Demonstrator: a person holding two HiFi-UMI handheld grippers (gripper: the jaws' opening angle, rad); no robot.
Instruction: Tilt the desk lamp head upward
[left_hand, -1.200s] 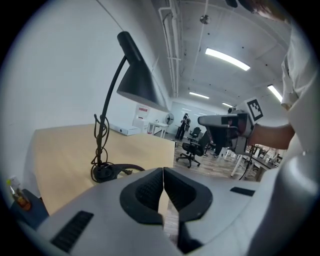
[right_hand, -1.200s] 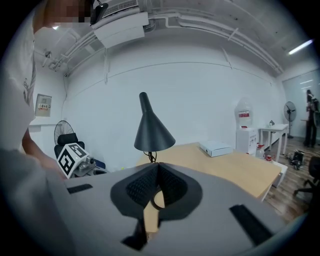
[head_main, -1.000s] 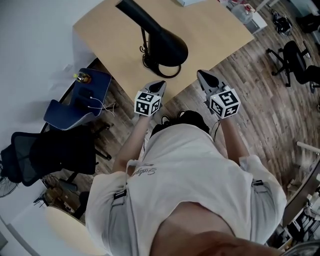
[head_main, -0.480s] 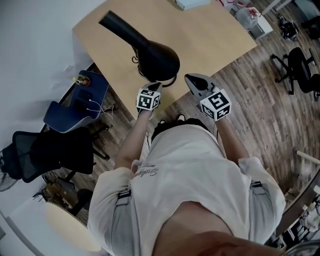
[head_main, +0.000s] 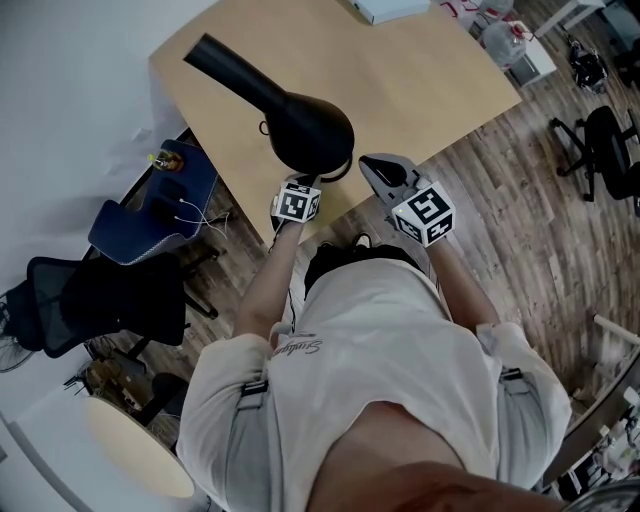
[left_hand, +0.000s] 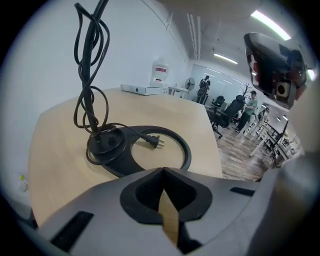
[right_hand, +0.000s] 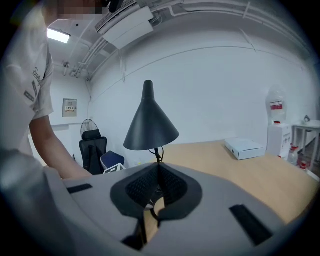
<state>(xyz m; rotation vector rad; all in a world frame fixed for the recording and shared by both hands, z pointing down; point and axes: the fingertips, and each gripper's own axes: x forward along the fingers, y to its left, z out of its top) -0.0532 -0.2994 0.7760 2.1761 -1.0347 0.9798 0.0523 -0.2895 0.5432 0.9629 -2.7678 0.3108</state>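
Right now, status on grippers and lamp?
Both shut, empty: left gripper low by the lamp base, right gripper facing the lamp head. Head not gripped, opening down. Cord round stem, plug loose.

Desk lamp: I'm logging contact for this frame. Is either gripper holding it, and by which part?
Nothing is held. The left gripper and right gripper are both shut and empty, neither touching the desk lamp.

Bright, even indoor light from ceiling strip lights (left_hand: 270, 25), soft shadows, fisheye warping and dark vignetted corners.
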